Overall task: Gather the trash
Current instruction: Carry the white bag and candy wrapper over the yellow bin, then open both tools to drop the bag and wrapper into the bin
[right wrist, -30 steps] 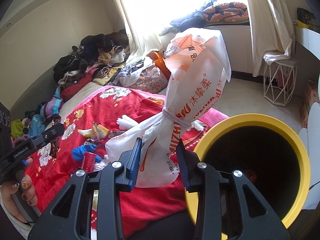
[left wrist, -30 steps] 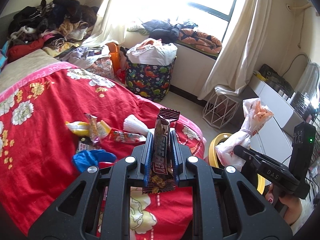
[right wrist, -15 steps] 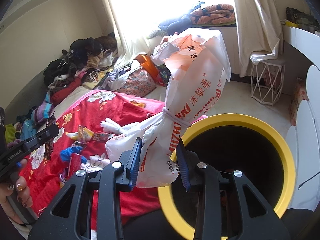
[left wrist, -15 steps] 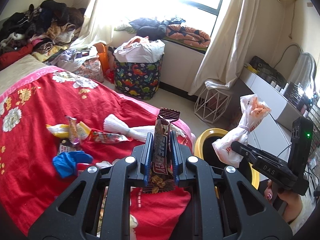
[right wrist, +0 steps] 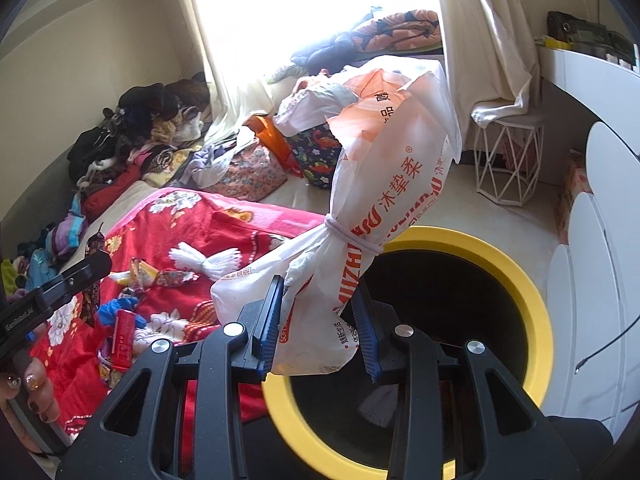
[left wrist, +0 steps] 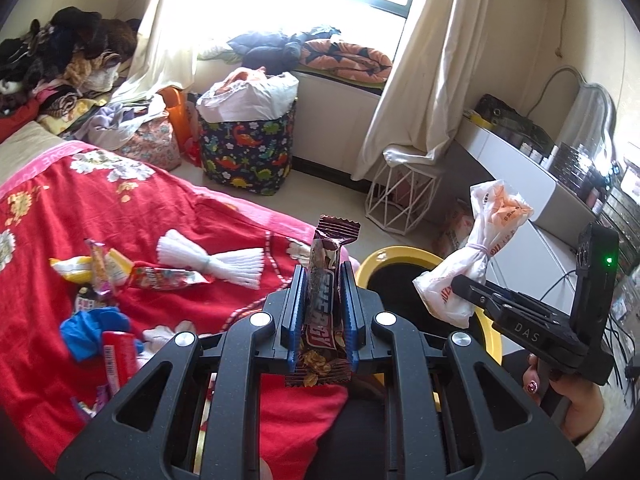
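The right gripper (right wrist: 320, 320) has its fingers (right wrist: 270, 320) closed on the lower end of a tied white bag (right wrist: 384, 184), which stands up over the near left rim of the yellow-rimmed bin (right wrist: 520, 280). The left gripper (left wrist: 320, 312) pinches a brown wrapper (left wrist: 326, 280) between narrow fingers (left wrist: 294, 312), above the near edge of the red bed (left wrist: 160, 208), with the bin just to its right.

The step in hand looks like dropping both pieces into the bin. To do it well, bring the bag right over the dark mouth before letting go; most of its bulk hangs toward the bed side, so an early release could tip it onto the rim or blanket. Open wide, since crumpled film may cling to the ribbed pads. The wrapper is light and could flutter, so carry it low over the opening first.

More litter lies on the bed: a white bundle (left wrist: 210, 262), snack packets (left wrist: 104, 268), a blue glove (left wrist: 94, 326) and a red pack (left wrist: 118, 356).
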Tool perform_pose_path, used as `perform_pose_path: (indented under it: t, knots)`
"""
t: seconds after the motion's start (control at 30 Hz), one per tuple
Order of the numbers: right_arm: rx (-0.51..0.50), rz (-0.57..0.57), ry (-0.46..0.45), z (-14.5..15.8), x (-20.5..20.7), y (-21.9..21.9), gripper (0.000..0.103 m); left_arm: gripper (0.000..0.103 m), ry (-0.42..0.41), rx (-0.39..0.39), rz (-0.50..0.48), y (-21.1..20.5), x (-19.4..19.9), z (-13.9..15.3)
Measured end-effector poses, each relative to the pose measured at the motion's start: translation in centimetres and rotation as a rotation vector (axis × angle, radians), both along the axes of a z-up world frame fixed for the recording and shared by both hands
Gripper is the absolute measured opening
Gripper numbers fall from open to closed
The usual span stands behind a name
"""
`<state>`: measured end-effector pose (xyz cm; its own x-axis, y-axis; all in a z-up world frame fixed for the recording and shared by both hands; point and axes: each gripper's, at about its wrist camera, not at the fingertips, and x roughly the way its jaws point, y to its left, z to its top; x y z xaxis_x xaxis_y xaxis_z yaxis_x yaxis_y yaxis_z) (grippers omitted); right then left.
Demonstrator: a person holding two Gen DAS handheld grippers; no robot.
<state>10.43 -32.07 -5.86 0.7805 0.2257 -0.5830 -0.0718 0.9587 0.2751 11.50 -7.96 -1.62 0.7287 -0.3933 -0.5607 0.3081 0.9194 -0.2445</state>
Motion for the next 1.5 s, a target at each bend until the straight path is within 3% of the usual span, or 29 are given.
perform_pose_path:
  t: [0.7, 1.27, 1.37, 1.43, 1.5]
  knots:
    - [0.0, -0.093, 0.054, -1.6, -1.2, -4.7, 0.034, 0.012, 0.011, 0.024, -0.121, -7.2, 0.8, -1.3]
    - [0.005, -0.11, 0.121, -3.5, -1.5, -6.3, 0.035, 0.012, 0.084, 0.032, -0.163, -11.1, 3.2, -3.3]
    - [0.007, -0.113, 0.131, -3.7, -1.4, -6.4, 0.04, 0.012, 0.095, 0.029, -0.17, -11.9, 3.5, -3.6]
    - [0.004, -0.123, 0.136, -3.8, -1.3, -6.5, 0.053, 0.017, 0.108, 0.02, -0.174, -12.3, 3.8, -3.9]
    - [0.006, -0.138, 0.138, -4.0, -1.3, -6.7, 0.056, 0.053, 0.119, 0.003, -0.167, -12.3, 4.0, -4.1]
